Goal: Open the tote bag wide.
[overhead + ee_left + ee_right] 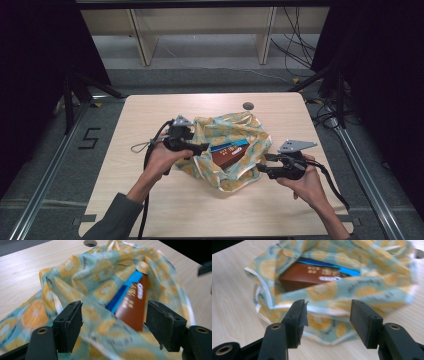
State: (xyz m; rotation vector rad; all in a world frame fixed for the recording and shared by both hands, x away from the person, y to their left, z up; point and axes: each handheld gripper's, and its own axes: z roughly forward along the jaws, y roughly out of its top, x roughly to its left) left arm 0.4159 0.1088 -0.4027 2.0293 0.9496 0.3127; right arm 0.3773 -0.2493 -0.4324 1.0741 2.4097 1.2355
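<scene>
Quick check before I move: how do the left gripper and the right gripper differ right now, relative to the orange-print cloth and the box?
The left gripper sits over the orange-print cloth, with fabric and the brown box between its jaws; the right gripper hangs at the cloth's near edge, the box beyond its tips. In the high view, left is at the cloth's left side, right at its right. Both are open, gripping nothing.

The high view looks forward and down from above the person's side onto the whole table (pixel 150 205). Each gripper view sits low and close, looking along its own jaws from opposite sides. All three views share the orange-print cloth bag (pixel 250 131) (pixel 100 277) (pixel 367 287) and the brown box (pixel 229 158) (pixel 133 310) (pixel 304 276) inside.
</scene>
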